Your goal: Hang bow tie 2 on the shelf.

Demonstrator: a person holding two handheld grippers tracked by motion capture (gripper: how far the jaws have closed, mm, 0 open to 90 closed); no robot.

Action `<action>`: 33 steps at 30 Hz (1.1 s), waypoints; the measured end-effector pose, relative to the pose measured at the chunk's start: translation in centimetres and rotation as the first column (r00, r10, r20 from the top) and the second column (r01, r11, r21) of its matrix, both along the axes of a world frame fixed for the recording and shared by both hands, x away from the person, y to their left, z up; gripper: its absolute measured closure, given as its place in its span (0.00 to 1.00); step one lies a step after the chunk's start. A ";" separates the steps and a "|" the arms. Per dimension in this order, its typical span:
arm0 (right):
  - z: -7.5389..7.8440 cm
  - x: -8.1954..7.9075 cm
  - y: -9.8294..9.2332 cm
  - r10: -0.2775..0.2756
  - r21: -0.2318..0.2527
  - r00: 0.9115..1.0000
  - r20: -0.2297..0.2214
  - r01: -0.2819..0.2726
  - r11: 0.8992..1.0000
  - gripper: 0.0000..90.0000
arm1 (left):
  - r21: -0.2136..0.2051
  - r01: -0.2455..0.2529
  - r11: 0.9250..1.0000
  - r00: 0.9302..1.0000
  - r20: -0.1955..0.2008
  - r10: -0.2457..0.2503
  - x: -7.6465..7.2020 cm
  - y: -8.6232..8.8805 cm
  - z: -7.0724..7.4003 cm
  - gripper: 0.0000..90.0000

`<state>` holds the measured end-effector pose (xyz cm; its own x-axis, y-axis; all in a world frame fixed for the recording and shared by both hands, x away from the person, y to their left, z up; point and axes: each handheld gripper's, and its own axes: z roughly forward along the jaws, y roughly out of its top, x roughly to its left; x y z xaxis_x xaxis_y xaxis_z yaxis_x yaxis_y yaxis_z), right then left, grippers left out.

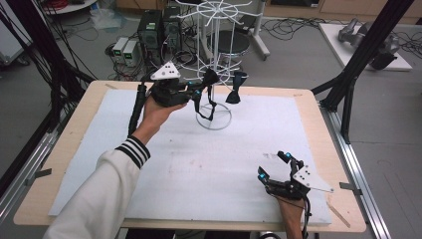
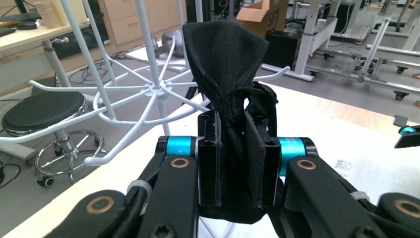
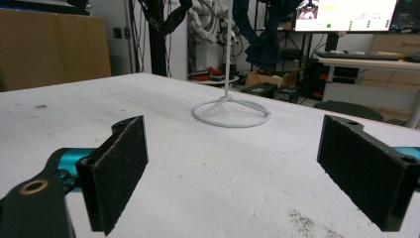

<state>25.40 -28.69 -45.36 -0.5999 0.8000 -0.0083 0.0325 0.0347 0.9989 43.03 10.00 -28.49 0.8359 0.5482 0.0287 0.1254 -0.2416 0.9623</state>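
You hold the black bow tie pinched in your left gripper at the rack, bench's twelve o'clock; ease its loop over a hook before releasing, leaving your right gripper, jaws wide and empty, at five o'clock.

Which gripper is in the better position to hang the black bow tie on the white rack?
Left. The left gripper is shut on the bow tie right beside the rack arms. The right gripper rests open near the table's front edge.
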 end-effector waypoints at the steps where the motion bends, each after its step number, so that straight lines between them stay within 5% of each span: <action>1: 0.0 0.0 0.0 0.001 0.002 1.000 -0.005 -0.001 1.000 0.13 | -0.006 0.000 1.000 1.000 0.000 0.000 0.0 0.0 0.0 0.86; 12: 0.0 0.0 0.0 -0.001 0.001 1.000 -0.002 0.001 1.000 0.13 | 0.044 -0.022 0.999 1.000 -0.019 0.022 0.4 -0.1 -0.4 0.86; 33: 0.0 -0.1 0.0 -0.002 0.002 1.000 -0.007 0.002 1.000 0.13 | 0.043 -0.056 0.998 0.998 -0.031 0.057 0.8 -0.8 -1.8 0.86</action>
<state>25.33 -28.65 -45.36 -0.5984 0.8012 -0.0027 0.0399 0.0331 0.9987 43.78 9.25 -30.25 0.8045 0.5934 0.0262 0.1708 -0.2734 0.9466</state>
